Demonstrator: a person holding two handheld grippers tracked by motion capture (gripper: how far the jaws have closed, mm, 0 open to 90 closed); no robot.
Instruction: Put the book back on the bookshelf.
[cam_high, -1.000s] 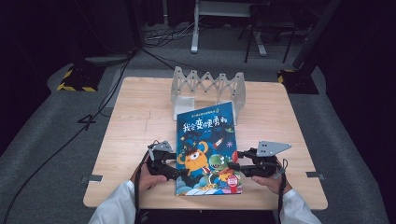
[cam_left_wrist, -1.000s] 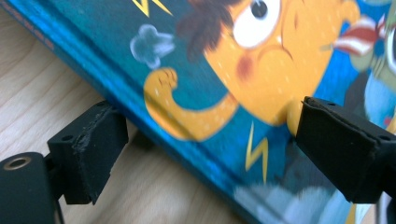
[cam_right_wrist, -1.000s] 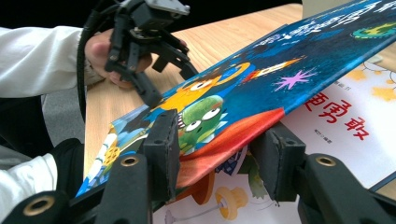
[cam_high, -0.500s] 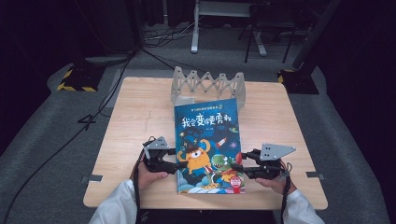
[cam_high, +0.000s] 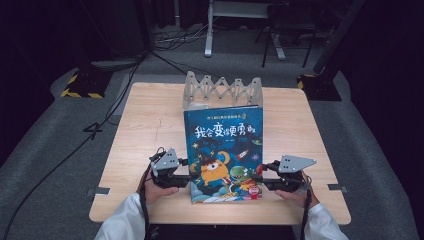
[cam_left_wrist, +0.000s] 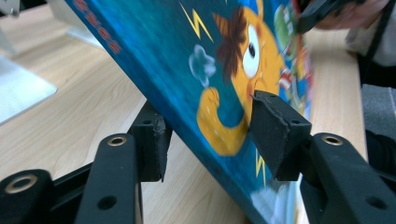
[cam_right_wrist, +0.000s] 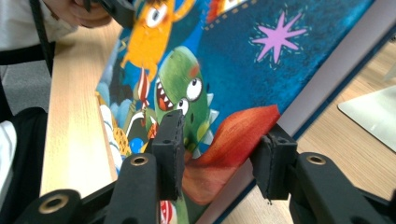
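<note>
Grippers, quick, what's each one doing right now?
Left gripper: jaws just closing around the picture book, pads about touching.
Right gripper: closing on the book's other edge.

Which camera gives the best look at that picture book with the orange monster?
The high view: the whole book shows, title and cover, tilted up between both tools. The left gripper view shows a blurred slice with the orange monster; the right gripper view shows the green monster and a corner.
</note>
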